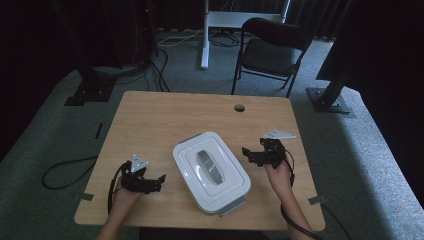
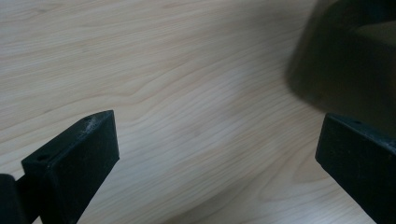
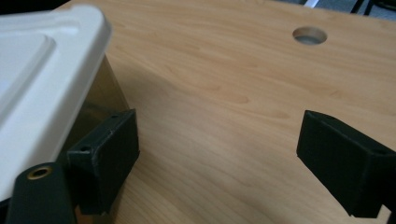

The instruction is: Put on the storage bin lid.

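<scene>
Grippers flank our white lidded box: left hand-held gripper and right hand-held gripper both gape open, so we close in level on opposite edges.

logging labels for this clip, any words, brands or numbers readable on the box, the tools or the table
None can be read.
Box: white lid with a grey handle, no print visible.
Left tool and right tool: plain black, no marks visible.
Table: bare wood grain and a cable hole, no label.
</scene>
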`<state>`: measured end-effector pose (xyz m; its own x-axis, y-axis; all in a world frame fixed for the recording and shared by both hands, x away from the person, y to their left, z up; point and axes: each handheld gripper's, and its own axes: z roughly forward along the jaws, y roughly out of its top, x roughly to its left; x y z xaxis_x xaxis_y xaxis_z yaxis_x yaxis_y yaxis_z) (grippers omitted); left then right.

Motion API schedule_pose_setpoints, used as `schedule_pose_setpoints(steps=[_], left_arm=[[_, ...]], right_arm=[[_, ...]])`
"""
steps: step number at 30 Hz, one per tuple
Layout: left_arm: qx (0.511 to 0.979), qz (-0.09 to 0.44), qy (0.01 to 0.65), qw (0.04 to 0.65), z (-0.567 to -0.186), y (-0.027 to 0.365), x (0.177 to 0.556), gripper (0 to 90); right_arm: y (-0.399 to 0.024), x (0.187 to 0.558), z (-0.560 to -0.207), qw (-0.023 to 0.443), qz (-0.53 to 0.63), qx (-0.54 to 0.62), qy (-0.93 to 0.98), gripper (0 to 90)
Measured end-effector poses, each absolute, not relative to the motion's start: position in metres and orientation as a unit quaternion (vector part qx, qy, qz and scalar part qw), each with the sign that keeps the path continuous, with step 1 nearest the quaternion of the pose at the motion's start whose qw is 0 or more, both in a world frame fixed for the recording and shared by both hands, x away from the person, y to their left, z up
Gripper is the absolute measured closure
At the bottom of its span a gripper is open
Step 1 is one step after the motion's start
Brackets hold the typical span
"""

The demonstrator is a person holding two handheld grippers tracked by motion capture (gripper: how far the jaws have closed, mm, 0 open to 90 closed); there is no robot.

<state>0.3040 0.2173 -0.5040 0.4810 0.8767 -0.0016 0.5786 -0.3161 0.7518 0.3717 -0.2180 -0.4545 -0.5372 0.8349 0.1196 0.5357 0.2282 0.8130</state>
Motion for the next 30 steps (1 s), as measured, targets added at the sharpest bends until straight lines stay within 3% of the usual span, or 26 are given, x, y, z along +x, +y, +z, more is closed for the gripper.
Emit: schedule_pose_setpoints(steps=[16, 30], left_arm=[[0.803, 0.212, 0.421, 0.364, -0.501, 0.175, 0.316, 0.1], [0.81, 0.222, 0.416, 0.349, -0.5, 0.159, 0.337, 0.1]], right_arm=[[-0.208, 0.363, -0.503, 0.1, 0.403, 0.44, 0.796, 12.6], [-0.209, 0.356, -0.508, 0.076, 0.413, 0.429, 0.8, 12.9]])
